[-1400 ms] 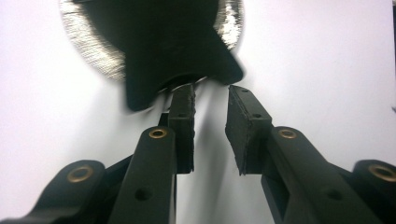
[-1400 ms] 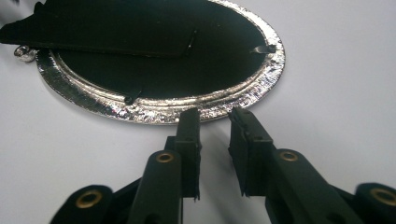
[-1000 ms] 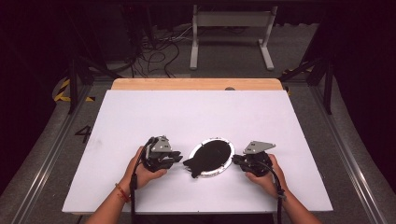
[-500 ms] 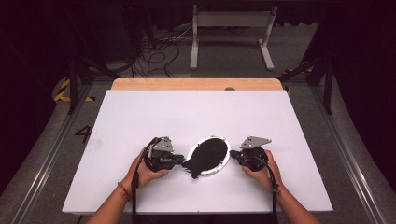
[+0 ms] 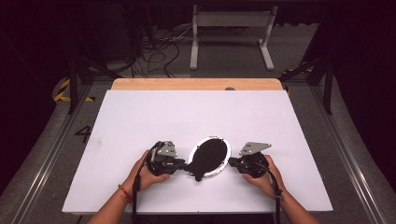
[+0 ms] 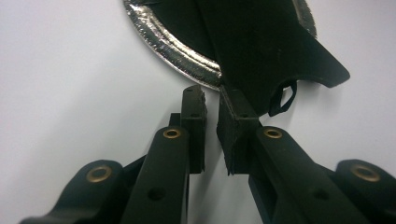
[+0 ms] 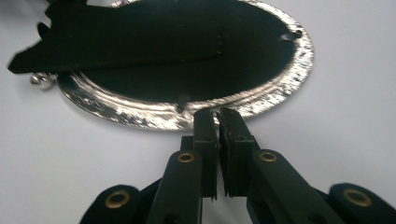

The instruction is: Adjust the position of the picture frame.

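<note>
While an oval silver-rimmed plate (image 5: 224, 142) lies near the front edge of the white table (image 5: 140, 116), a black fish-shaped piece (image 5: 208, 157) covers its middle, tail hanging past the rim toward the left gripper (image 5: 180, 163). That gripper's jaws stand slightly parted just beside the rim, one tip touching the black tail, nothing visibly pinched between them. On the plate's opposite side, the right gripper (image 5: 232, 162) has its fingers (image 7: 205, 135) pressed nearly together at the rim's edge; whether they grip it, I cannot tell.
</note>
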The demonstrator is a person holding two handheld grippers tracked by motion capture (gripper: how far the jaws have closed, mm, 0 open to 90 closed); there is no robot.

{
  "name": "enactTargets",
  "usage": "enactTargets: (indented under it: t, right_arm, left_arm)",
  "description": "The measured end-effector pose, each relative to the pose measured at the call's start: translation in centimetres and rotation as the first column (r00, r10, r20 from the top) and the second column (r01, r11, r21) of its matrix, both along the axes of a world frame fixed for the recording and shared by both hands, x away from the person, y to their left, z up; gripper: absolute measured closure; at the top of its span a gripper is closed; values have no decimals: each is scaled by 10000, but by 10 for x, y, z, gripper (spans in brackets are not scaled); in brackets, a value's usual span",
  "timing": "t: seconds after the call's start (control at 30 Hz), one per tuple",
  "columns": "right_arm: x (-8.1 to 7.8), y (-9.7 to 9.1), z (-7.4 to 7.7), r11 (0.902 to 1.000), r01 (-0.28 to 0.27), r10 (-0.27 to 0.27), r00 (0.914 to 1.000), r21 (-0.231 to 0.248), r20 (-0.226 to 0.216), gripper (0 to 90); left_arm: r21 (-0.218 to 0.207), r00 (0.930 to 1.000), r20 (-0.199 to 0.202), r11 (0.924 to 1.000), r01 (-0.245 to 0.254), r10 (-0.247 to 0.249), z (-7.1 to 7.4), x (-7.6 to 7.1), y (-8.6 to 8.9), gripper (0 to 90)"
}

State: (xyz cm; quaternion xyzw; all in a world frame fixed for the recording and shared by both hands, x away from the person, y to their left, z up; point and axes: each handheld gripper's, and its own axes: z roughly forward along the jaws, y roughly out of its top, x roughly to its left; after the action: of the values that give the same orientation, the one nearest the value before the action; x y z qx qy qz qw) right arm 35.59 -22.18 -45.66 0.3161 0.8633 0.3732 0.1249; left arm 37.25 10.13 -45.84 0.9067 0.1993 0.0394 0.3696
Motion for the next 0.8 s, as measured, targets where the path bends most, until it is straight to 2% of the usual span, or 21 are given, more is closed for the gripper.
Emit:
enactTargets:
  t: [0.1,0.2,0.27,0.33,0.47,0.57,0.63,0.8]
  right_arm:
    - [0,2,0,9999,-24,26,9999,-108,126,865]
    - [5,-1,-2,9997,185,-187,9998,138,100,883]
    - [9,0,-2,9995,275,-277,9995,175,139,890]
    - [12,3,-2,9995,292,-295,9993,123,224,900]
    - [22,6,-3,9976,697,-696,9963,-10,499,900]
    - [27,3,-4,9960,878,-885,9950,165,460,892]
    - [26,4,-3,9966,819,-818,9953,15,525,872]
    - [13,2,0,9995,307,-305,9992,-68,248,872]
  left_arm:
    - [-74,10000,9,9999,-89,89,-1,0,-2,850]
    - [-232,9996,-233,9996,-175,169,-2,1,-1,849]
    - [-250,9997,-160,9995,-172,168,-3,2,-3,854]
    - [-254,9995,-259,9995,-182,176,-2,2,-3,864]
    - [-397,9990,-392,9990,-208,192,-3,3,-1,864]
    - [-326,9993,-350,9993,-162,151,-3,2,-2,862]
    - [-136,9996,-246,9998,-109,106,-1,2,-2,843]
    - [-14,9997,-197,9998,175,-175,0,-1,6,800]
